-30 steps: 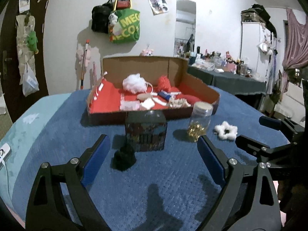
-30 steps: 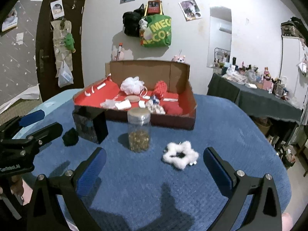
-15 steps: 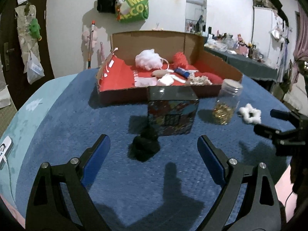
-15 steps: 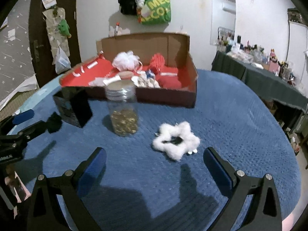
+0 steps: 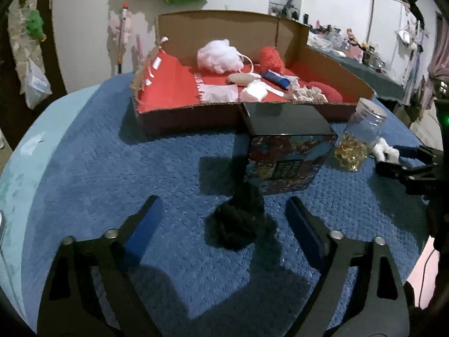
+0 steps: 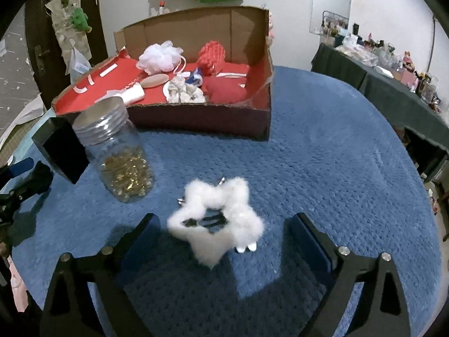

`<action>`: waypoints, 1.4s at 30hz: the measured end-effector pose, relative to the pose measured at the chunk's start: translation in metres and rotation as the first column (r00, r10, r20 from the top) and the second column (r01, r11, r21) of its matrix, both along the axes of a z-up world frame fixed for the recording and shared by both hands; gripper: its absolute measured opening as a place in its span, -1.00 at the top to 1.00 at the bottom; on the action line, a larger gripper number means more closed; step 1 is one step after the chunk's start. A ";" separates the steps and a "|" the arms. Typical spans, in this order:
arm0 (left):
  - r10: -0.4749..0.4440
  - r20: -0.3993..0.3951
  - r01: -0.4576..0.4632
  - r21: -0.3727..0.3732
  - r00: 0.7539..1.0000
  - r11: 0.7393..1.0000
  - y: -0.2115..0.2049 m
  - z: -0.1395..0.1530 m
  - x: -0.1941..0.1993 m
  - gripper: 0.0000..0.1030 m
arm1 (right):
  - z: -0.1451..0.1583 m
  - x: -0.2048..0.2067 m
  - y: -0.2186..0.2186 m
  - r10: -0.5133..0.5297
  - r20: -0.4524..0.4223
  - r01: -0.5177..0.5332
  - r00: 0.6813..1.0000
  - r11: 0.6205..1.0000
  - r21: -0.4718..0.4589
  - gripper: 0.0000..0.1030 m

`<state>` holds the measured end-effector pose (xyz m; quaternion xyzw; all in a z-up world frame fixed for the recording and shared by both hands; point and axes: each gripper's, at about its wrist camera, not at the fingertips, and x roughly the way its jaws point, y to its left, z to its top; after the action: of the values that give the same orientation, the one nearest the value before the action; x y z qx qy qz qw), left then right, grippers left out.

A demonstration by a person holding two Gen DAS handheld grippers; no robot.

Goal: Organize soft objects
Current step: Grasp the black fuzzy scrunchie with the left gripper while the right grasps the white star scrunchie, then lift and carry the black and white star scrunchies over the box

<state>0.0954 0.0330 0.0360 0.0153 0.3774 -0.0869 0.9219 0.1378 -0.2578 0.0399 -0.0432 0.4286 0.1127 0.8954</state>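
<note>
A black fluffy scrunchie (image 5: 238, 221) lies on the blue blanket (image 5: 112, 168) in front of a dark tin. My left gripper (image 5: 221, 200) straddles it. Its jaws are closing, and the blue pads (image 5: 146, 219) stand clear of the scrunchie on both sides. In the right wrist view a white fluffy star-shaped clip (image 6: 216, 219) lies on the blanket (image 6: 322, 154). My right gripper (image 6: 226, 219) is around it, jaws closing from wide, and its pads (image 6: 311, 238) are not touching the clip. Nothing is held.
A cardboard box (image 5: 190, 115) (image 6: 202, 118) with red lining holds a white puff, a red knit piece and other soft items. A dark printed tin (image 5: 286, 151) (image 6: 61, 151) and a glass jar of gold bits (image 5: 359, 137) (image 6: 118, 151) stand before it. Cluttered dark table at right.
Both grippers have come forward and down, so the black scrunchie and the white star now sit between their fingers. The left jaws have narrowed.
</note>
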 end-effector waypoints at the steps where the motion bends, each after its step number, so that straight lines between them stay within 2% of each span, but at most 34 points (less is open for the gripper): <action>1: -0.009 -0.006 0.009 -0.002 1.000 1.000 0.000 -0.001 0.002 -0.01 | 0.000 0.001 0.000 0.001 -0.001 -0.001 1.000 1.000 -0.003 -0.81; 2: -0.022 -0.014 0.022 -0.007 1.000 1.000 -0.001 -0.003 0.004 0.29 | 0.000 0.002 0.001 0.008 -0.002 -0.008 1.000 1.000 -0.002 -0.68; 3: -0.031 -0.022 0.031 -0.012 0.999 0.999 -0.001 -0.005 0.005 0.33 | -0.001 0.003 0.002 0.018 -0.002 -0.018 1.000 1.000 0.002 -0.58; 4: -0.052 -0.042 0.051 -0.027 0.998 0.998 -0.001 -0.008 0.007 0.35 | 0.000 0.002 0.002 0.026 0.005 -0.026 1.000 1.000 0.005 -0.31; 5: -0.067 -0.054 0.065 -0.040 0.996 0.997 -0.002 -0.010 0.009 0.36 | 0.001 0.002 0.003 0.028 0.012 -0.029 1.000 1.000 0.007 -0.16; 10: -0.094 -0.022 0.092 -0.055 0.995 0.994 -0.006 -0.006 -0.004 0.38 | 0.009 -0.016 0.002 0.037 0.060 -0.040 0.998 0.998 0.046 -0.15; 16: -0.155 0.011 0.155 -0.087 0.988 0.984 -0.017 0.008 -0.024 0.38 | 0.029 -0.051 0.025 0.113 0.117 -0.126 0.987 0.986 0.106 -0.15; 21: -0.219 0.029 0.220 -0.096 0.975 0.971 -0.034 0.014 -0.033 0.38 | 0.035 -0.070 0.054 0.201 0.130 -0.215 0.971 0.971 0.104 -0.15; 25: -0.246 0.035 0.249 -0.095 0.969 0.964 -0.042 0.017 -0.037 0.38 | 0.034 -0.073 0.065 0.233 0.122 -0.246 0.965 0.964 0.105 -0.15; 42: -0.234 0.036 0.237 -0.077 0.971 0.969 -0.034 0.021 -0.039 0.38 | 0.025 -0.067 0.052 0.192 0.087 -0.200 0.978 0.975 0.094 -0.15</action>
<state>0.0563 -0.0009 0.0567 0.0239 0.3568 -0.2107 0.9098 0.0711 -0.2055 0.0653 -0.0439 0.3809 0.2206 0.8968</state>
